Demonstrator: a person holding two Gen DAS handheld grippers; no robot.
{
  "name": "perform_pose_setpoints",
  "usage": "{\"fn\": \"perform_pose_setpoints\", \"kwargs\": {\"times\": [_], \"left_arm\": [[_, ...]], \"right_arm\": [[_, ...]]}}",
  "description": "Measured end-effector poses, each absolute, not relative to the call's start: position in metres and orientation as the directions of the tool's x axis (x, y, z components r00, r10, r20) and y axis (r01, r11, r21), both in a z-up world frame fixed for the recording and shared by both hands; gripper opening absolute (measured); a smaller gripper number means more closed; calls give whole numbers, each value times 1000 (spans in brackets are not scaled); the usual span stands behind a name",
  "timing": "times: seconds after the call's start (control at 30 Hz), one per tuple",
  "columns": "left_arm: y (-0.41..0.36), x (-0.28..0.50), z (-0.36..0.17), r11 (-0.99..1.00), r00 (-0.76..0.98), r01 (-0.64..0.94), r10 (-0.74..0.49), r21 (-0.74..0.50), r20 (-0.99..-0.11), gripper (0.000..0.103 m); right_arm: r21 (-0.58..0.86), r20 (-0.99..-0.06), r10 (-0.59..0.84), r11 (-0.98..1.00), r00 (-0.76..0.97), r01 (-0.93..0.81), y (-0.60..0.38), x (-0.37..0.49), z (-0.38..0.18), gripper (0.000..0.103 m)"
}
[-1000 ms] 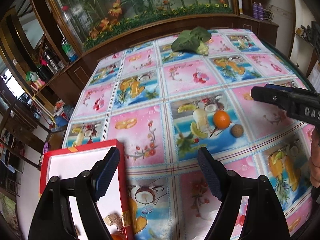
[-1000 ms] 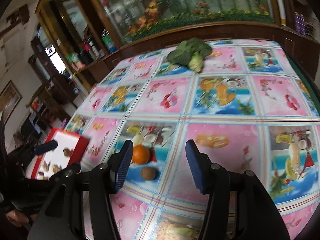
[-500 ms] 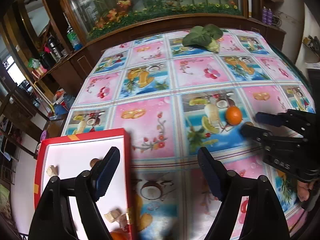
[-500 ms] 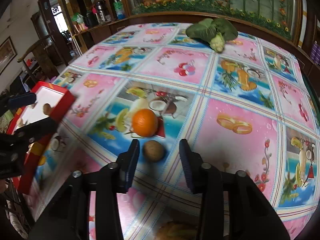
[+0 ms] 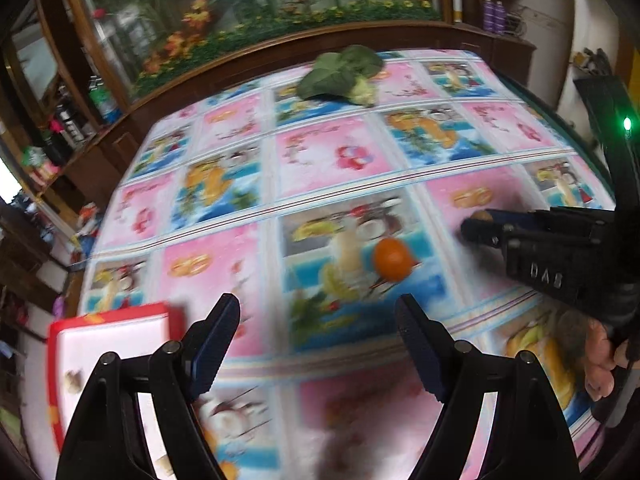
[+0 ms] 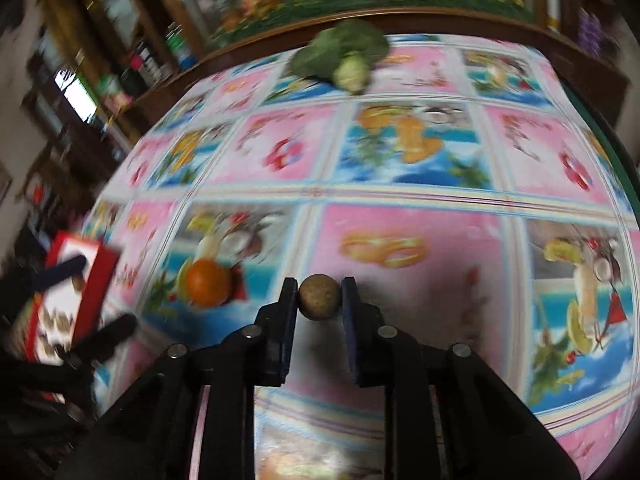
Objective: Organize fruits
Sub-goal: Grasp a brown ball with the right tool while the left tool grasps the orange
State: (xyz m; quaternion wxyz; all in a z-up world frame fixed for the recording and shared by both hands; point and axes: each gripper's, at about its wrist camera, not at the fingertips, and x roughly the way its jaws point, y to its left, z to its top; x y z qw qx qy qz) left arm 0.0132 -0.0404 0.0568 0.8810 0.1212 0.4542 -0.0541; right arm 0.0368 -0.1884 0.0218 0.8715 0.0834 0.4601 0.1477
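Landmark: orange (image 6: 208,282), lying on the desk (image 6: 420,208) on a blue fruit-print square of the patterned cloth.
Right hand-held gripper (image 6: 320,294): closed on a small round brown fruit (image 6: 319,296); both pads press its sides, and it sits at the fingertips just right of the orange.
Brown fruit, left wrist view: only a sliver (image 5: 482,215) shows at the tip of the right hand-held gripper (image 5: 472,226), right of the orange (image 5: 392,259) and a little beyond it; whether it touches the cloth cannot be told.
Left hand-held gripper (image 5: 318,320): open wide, nothing between its fingers, on the near side of the orange and apart from it.
Red box (image 5: 54,356): on the desk well to the left of the orange, at the near corner; white inside, with a few small brownish pieces, too blurred to name.
Red box, right wrist view: left of the orange (image 6: 94,292), with the left hand-held gripper (image 6: 84,296) over it.
Leafy green vegetable (image 5: 344,74): at the far edge of the desk, well beyond the orange.
Person's hand (image 5: 600,360): fingers wrapped on the handle of the right hand-held gripper, to the right of the orange and nearer the camera.
Picture quality: both views are motion-blurred, so fine detail is unclear.
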Motion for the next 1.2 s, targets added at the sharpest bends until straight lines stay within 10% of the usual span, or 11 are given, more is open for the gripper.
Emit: {"fn": "perform_pose_setpoints", "kwargs": {"times": [0.47,0.93,1.2], "left_arm": [[-61,43,29,977,557,208,-77,49,-827,79],[-66,48,16,974,524,227,-131,-10,-841,28],[-64,44,18,973,535,228,-158,-38,-830,27]], "right_arm": [[352,-757,349,930,552,-106,-206,42,24,24],[365,-756,374,922,537,-128,-199,41,21,24],[358,-747,387,919,541,-162,-190,36,25,24]]}}
